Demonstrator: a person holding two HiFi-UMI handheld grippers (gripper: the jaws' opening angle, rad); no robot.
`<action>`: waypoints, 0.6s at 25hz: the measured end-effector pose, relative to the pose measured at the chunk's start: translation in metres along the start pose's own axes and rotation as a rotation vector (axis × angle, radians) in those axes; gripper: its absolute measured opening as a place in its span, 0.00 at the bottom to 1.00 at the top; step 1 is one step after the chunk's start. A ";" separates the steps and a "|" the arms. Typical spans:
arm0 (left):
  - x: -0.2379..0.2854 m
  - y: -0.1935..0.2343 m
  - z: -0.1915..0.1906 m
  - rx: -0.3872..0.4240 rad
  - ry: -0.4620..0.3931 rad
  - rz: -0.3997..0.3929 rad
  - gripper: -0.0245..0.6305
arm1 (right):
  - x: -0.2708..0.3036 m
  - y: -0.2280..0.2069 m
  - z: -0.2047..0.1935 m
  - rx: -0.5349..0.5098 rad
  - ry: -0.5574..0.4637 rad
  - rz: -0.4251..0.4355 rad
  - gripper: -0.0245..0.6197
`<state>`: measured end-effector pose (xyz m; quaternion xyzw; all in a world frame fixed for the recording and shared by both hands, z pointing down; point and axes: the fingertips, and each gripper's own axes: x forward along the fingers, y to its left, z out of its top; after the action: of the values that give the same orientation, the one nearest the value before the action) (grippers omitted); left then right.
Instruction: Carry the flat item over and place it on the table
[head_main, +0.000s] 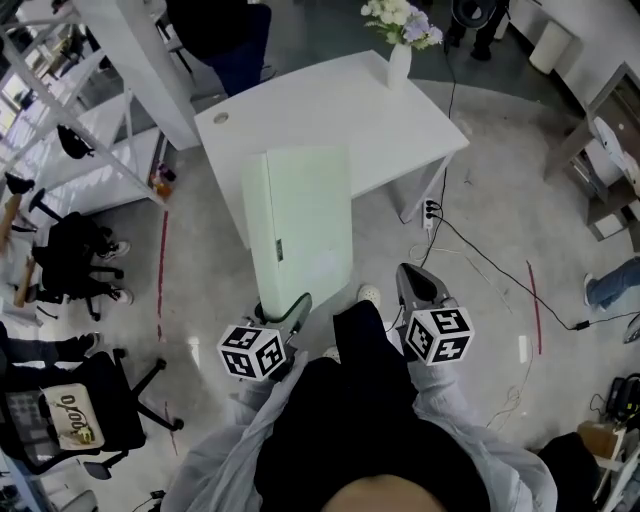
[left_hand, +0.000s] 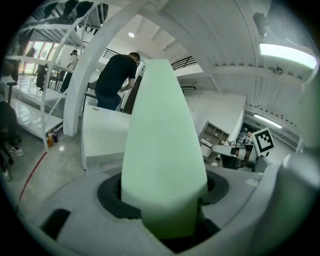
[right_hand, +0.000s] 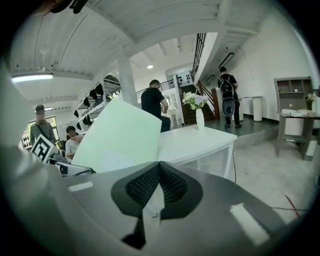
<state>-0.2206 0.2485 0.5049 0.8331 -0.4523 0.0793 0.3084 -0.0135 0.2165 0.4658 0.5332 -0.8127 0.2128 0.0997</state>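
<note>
A pale green flat panel (head_main: 305, 220) stands on edge in front of me, its top reaching over the near edge of the white table (head_main: 330, 100). My left gripper (head_main: 290, 312) is shut on the panel's lower end. In the left gripper view the panel (left_hand: 162, 140) rises straight out from between the jaws of the left gripper (left_hand: 162, 210). My right gripper (head_main: 415, 285) hangs to the right of the panel, apart from it, with its pads together and nothing in them. In the right gripper view, the right gripper (right_hand: 159, 175) has the panel (right_hand: 120, 140) at its left and the table (right_hand: 195, 142) ahead.
A white vase of flowers (head_main: 400, 40) stands at the table's far right corner. White shelving (head_main: 90, 120) and an office chair (head_main: 75, 420) are on the left. Cables and a power strip (head_main: 431, 212) lie on the floor right of the table. A person in black (left_hand: 114, 80) stands at the table's far side.
</note>
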 end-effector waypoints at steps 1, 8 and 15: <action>0.004 -0.001 0.003 0.008 -0.006 -0.001 0.46 | 0.001 -0.002 0.003 -0.003 -0.009 0.004 0.05; 0.093 -0.004 0.066 -0.017 -0.062 0.000 0.46 | 0.060 -0.071 0.060 -0.037 -0.010 0.027 0.05; 0.165 -0.007 0.117 -0.024 -0.098 -0.009 0.46 | 0.107 -0.127 0.109 -0.041 -0.036 0.038 0.05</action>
<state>-0.1364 0.0664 0.4759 0.8344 -0.4638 0.0317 0.2960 0.0652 0.0360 0.4410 0.5193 -0.8285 0.1883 0.0917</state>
